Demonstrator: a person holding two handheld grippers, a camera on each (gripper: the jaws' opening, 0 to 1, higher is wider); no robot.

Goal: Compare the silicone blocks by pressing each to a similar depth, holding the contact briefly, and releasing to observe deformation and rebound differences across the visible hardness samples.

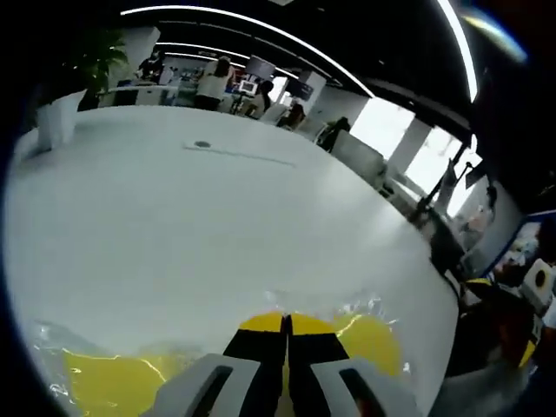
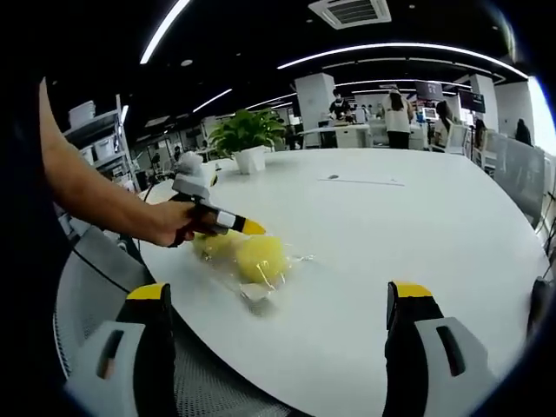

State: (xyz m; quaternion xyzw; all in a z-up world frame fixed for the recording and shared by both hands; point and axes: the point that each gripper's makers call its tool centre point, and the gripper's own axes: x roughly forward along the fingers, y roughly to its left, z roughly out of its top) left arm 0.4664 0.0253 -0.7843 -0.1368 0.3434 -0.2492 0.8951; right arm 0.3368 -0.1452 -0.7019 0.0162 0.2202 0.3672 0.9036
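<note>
Left gripper [image 1: 285, 334]: jaws closed together, tips w/ yellow ends pressed down onto a yellow block [image 1: 365, 334] inside a clear bag [image 1: 52, 343]; seen from the right gripper view, the same tool [image 2: 248, 228], held in a hand [image 2: 169, 224], touched the two bagged blocks [image 2: 261, 258] near the table's near edge. Right gripper [image 2: 278, 300]: jaws wide apart, holding nothing, hovering well apart from the blocks.

Step in hand, as judged: the press-and-hold on one sample. To do it well: keep tips square to the block, push approx. the same depth as for its neighbour, pause, then lift straight so rebound can be read; the slick bag may let the block slide, so the free gripper could steady it.

Surface: broad white table [image 1: 191, 226], glossy, w/ a small grommet [image 1: 202, 144]. Room: open office, ceiling light strips, potted plant [image 2: 248, 130], people standing far off, mesh chair [image 2: 95, 269] by the table edge.
</note>
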